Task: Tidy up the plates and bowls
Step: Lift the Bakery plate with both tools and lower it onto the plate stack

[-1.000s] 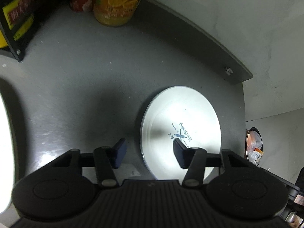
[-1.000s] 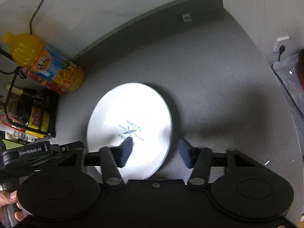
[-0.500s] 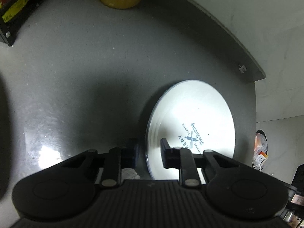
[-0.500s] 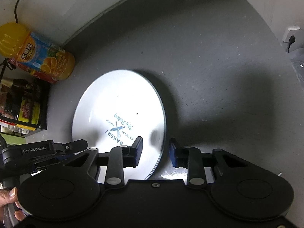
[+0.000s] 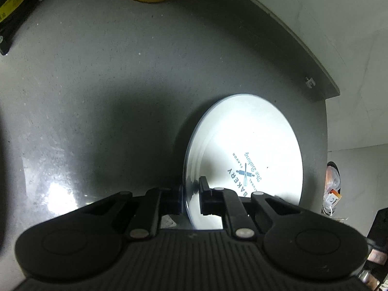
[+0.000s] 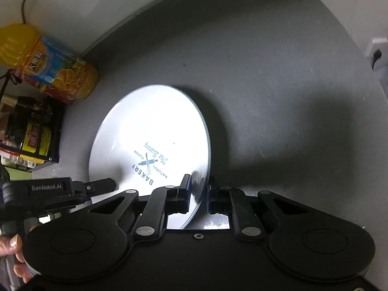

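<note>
Plate edges are pinched by both claws at once. It is one white plate with blue bakery words and a crossed whisk and rolling pin in the middle, and it sits on the grey counter, near the counter's right end. The left claw has its two black fingers pressed close on the plate's left rim, one finger on top and one outside the edge. The right claw pinches the plate's right rim the same way. In the right wrist view that side of the plate looks tipped up, with a dark shadow beside it. An orange juice bottle stands at the back by the wall. A black rack with yellow packs is next to the bottle. A hand shows at the picture's left edge.
</note>
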A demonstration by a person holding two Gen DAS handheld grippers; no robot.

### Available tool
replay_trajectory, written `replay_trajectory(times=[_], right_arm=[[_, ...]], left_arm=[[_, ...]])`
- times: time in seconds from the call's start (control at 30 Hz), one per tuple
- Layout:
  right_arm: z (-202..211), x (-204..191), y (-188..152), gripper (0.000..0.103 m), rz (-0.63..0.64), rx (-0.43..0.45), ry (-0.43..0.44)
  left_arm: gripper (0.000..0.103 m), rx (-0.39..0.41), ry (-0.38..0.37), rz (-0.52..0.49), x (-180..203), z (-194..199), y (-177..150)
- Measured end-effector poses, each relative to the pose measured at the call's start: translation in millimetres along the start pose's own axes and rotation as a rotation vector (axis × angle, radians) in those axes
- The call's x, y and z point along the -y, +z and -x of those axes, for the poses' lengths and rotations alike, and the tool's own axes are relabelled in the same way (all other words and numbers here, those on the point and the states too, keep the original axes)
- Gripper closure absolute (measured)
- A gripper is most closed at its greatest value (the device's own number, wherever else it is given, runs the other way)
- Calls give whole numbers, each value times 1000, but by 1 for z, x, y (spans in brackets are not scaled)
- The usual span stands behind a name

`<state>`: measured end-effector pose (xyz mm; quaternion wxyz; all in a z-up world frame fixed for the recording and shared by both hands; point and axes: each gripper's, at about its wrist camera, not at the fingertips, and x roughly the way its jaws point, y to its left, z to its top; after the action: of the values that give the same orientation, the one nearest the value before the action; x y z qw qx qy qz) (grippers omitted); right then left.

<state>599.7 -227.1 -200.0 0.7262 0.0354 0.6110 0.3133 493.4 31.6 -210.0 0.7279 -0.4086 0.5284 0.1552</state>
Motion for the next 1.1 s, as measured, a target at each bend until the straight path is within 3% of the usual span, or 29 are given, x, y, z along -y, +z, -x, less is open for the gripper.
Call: replay_trajectory(times=[0.7, 1.1], right_arm=[[53, -26, 1, 91, 27, 131, 8], [79, -64, -13, 91, 30, 207, 14]], left_arm=[[92, 67, -81, -81, 10, 63, 6], [92, 93, -122, -109, -1, 105, -1]])
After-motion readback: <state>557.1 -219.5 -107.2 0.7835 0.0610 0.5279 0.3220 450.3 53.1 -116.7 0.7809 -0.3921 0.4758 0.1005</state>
